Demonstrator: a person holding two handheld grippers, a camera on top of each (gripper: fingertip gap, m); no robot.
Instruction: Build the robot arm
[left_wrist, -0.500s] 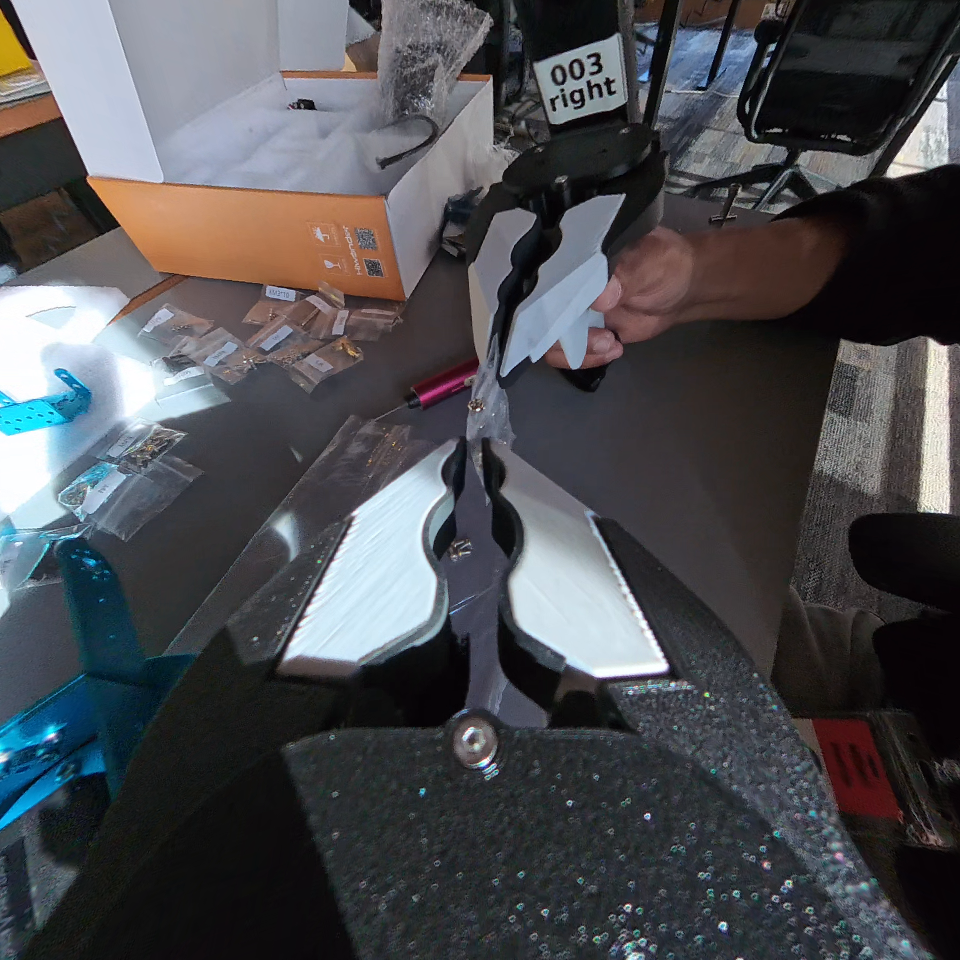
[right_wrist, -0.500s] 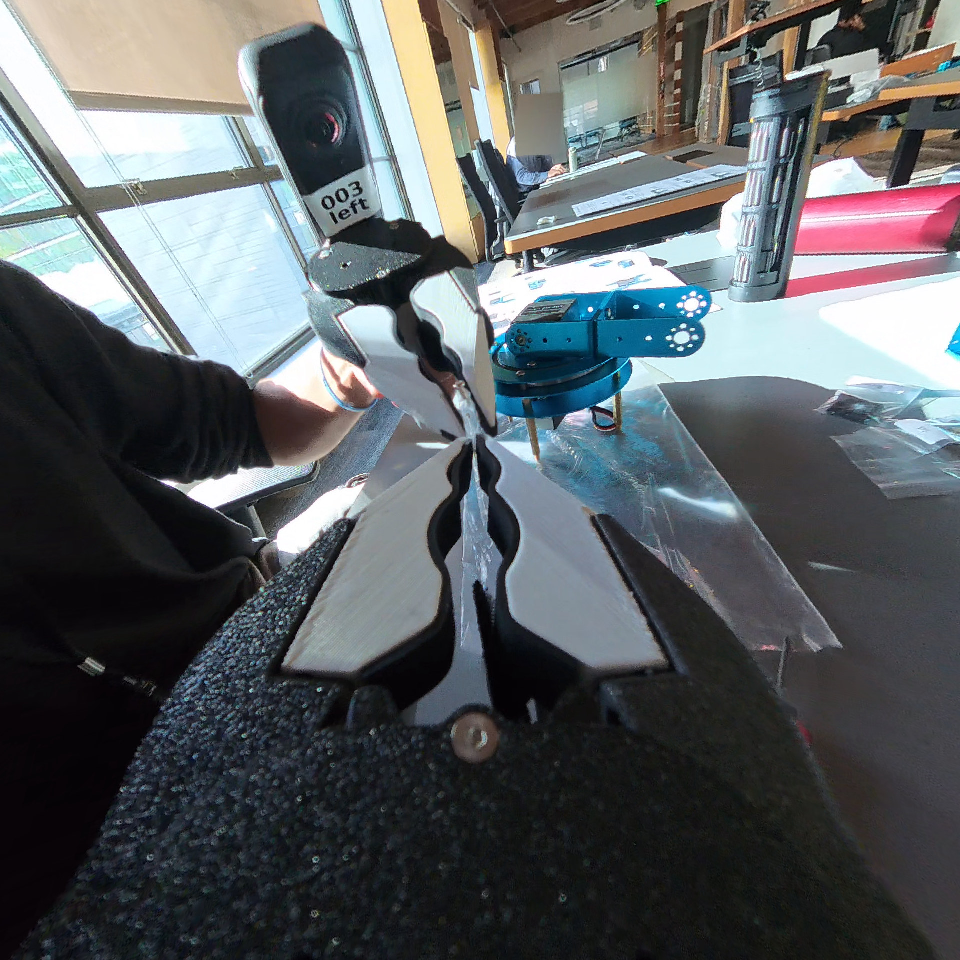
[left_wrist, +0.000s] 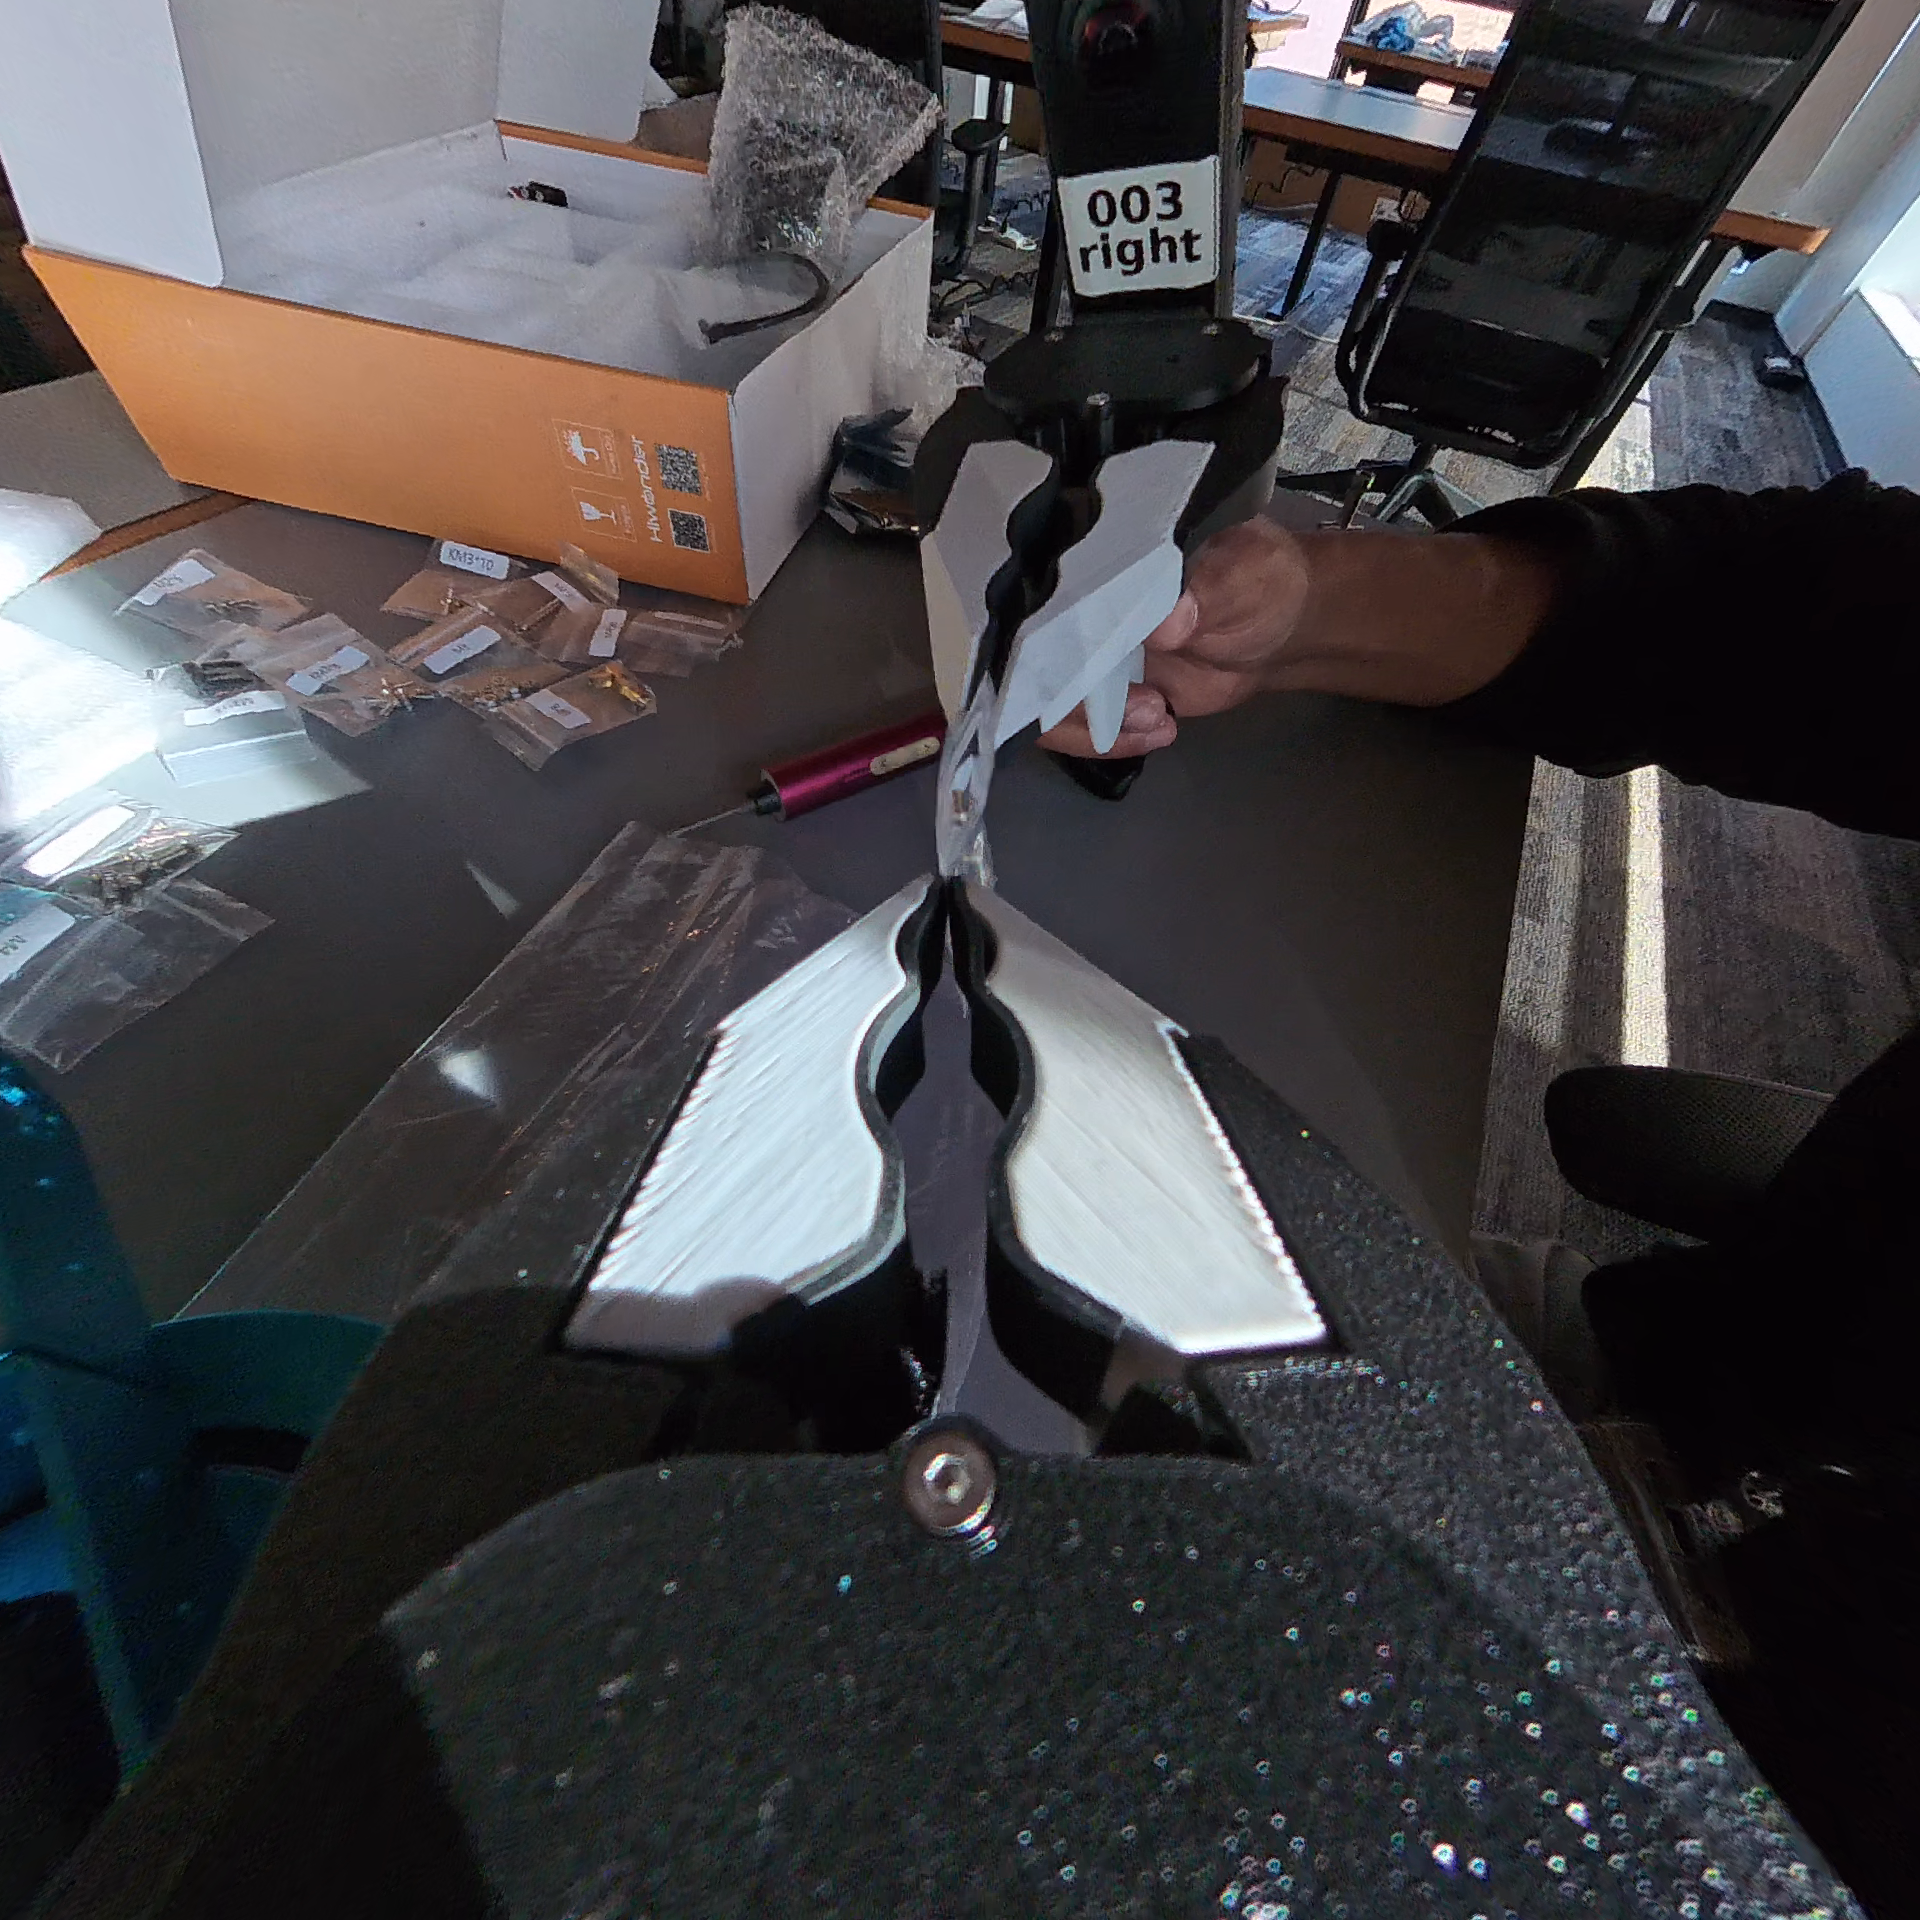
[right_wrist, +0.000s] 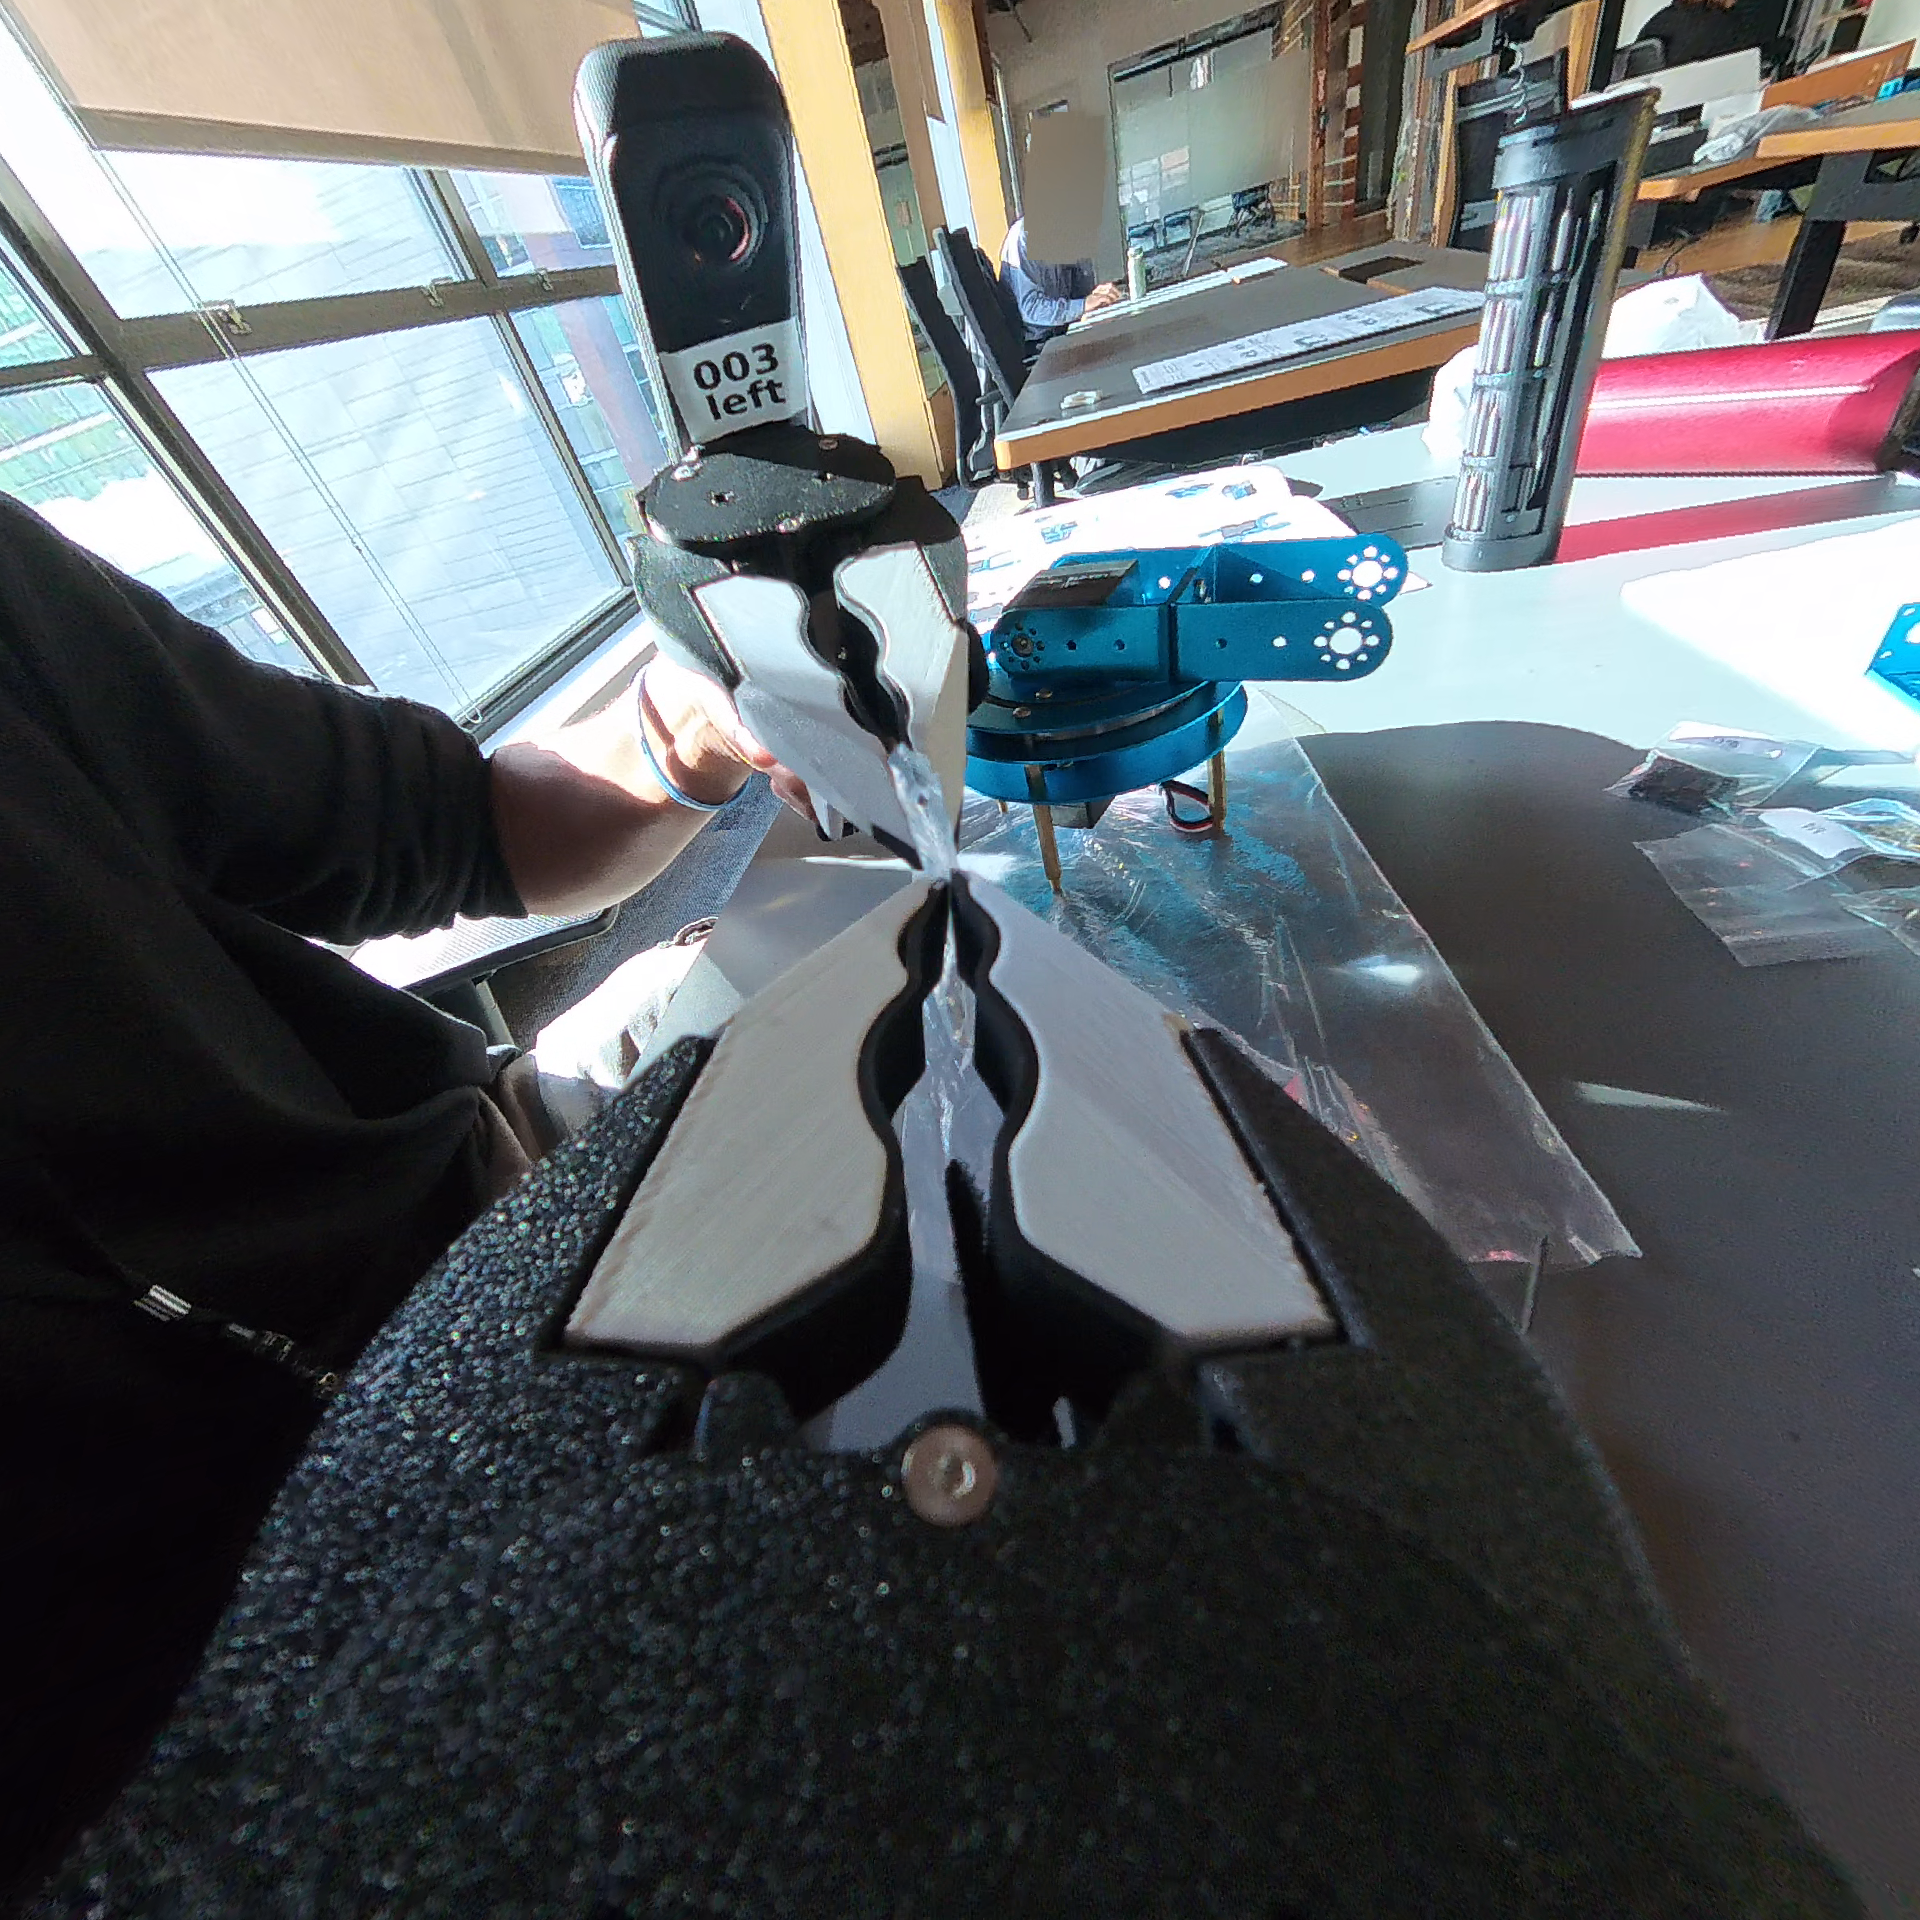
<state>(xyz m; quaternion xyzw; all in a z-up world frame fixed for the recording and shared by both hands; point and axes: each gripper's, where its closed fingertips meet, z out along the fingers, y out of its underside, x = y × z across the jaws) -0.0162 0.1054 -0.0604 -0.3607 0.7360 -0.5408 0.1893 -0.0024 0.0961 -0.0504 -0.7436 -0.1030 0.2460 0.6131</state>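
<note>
A small clear plastic bag (left_wrist: 964, 810) with tiny metal screws inside is stretched in the air between both grippers. My left gripper (left_wrist: 951, 896) is shut on one end of it. My right gripper (right_wrist: 951, 891) is shut on the other end. In the left wrist view the right gripper (left_wrist: 982, 717) faces me, held by a hand above the dark table. In the right wrist view the bag (right_wrist: 920, 805) runs up to the left gripper (right_wrist: 909, 769), just beyond my fingertips.
An open orange and white box (left_wrist: 436, 416) stands at the back left. Several small bags of hardware (left_wrist: 468, 655) and a magenta screwdriver (left_wrist: 852, 774) lie on the dark table (left_wrist: 1299, 883). A blue metal turntable assembly (right_wrist: 1143, 675) stands on a clear plastic sheet (right_wrist: 1299, 987). Only a small space, under 4 cm, lies between the two pairs of fingers.
My left gripper has closed from slightly parted to pinched on the bag. Both grippers have tilted and drawn a little apart, so the bag is pulled straighter between them.
</note>
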